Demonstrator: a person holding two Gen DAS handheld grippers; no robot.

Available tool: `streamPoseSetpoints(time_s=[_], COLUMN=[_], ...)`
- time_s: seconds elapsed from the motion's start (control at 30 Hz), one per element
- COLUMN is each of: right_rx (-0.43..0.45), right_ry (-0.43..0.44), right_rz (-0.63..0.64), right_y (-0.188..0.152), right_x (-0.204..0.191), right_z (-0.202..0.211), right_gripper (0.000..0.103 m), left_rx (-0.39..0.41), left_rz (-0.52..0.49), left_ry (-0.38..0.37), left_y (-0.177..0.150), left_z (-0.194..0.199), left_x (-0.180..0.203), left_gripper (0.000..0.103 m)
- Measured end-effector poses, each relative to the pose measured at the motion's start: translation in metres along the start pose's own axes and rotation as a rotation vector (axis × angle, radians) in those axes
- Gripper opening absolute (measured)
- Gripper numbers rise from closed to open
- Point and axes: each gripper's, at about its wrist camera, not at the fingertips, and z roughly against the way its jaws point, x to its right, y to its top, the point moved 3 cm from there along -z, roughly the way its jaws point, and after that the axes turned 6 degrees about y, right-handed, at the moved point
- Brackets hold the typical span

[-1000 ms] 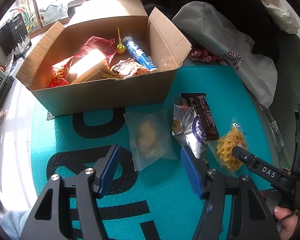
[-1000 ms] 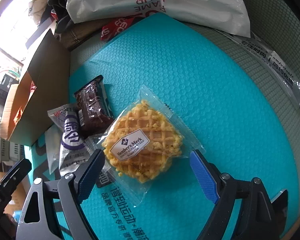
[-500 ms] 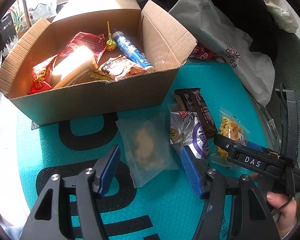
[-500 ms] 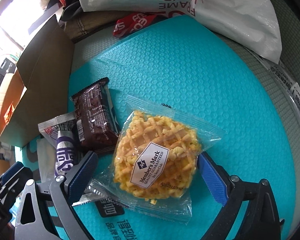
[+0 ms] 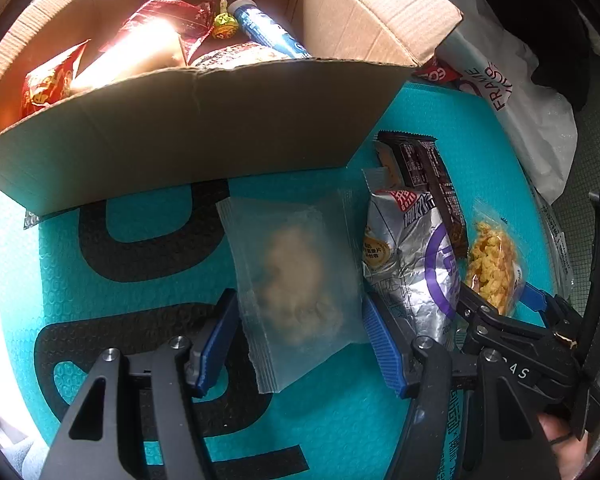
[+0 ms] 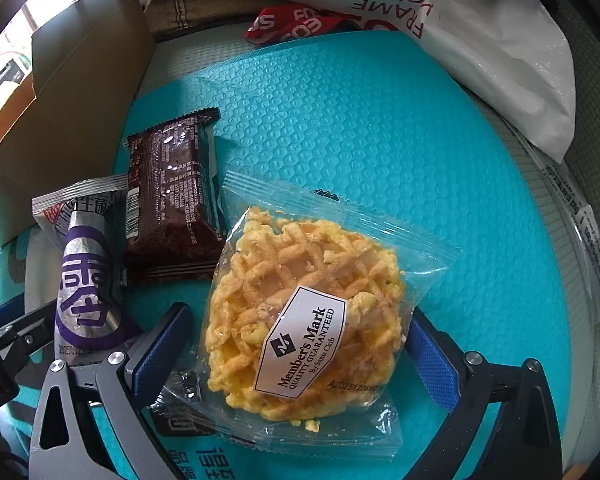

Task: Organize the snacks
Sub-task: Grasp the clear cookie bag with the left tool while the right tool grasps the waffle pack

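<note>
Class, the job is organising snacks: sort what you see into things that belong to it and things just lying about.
Belongs:
open brown cardboard box
clear packet of yellow lattice crisps
dark brown wrapped bar
silver-and-purple foil pouch
frosted pale packet

Lying about:
white printed plastic bag
red crumpled wrapper

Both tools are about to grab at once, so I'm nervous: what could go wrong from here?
1. The right tool straddles the Member's Mark lattice cracker; squeezing might crush it.
2. The left tool's right finger sits near the silver packet and may snag it alongside the frosted pouch.
</note>
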Motion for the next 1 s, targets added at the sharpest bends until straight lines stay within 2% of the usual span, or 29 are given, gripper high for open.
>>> streamPoseSetpoints(time_s=[0.17,0.5,0.6,0.7,1.0], right_rx=[-0.008,-0.008,-0.007,-0.016,-0.042], right_ry=[-0.001,0.000,0.005,0.017,0.047], right_rz=[0.013,0.049,0.059,0.080,0.165], right_y=[0.002,0.000,-0.004,-0.007,-0.033], right_x=[-0.002,0.000,0.000,-0.005,-0.027], right_z=[-0.002,0.005,0.010,0.010,0.014], right_gripper=[0.101,0.085,0.078,0.077,0.076], left_rx=[-0.005,0.003,0.023,0.014,-0.031], left_rz=[-0.023,-0.067,-0.071,-0.078,-0.072], left_ry=[0.016,0.085,0.071,0.039,0.014], left_y=[0.007,0.018,0.016,0.008,-0.024], left_z=[-0.005,-0.013,-0.010,-0.007,0.006], left_x=[0.006,0.016,0.016,0.011,-0.005], left_gripper=[0.062,0.062,0.048,0.041,0.039])
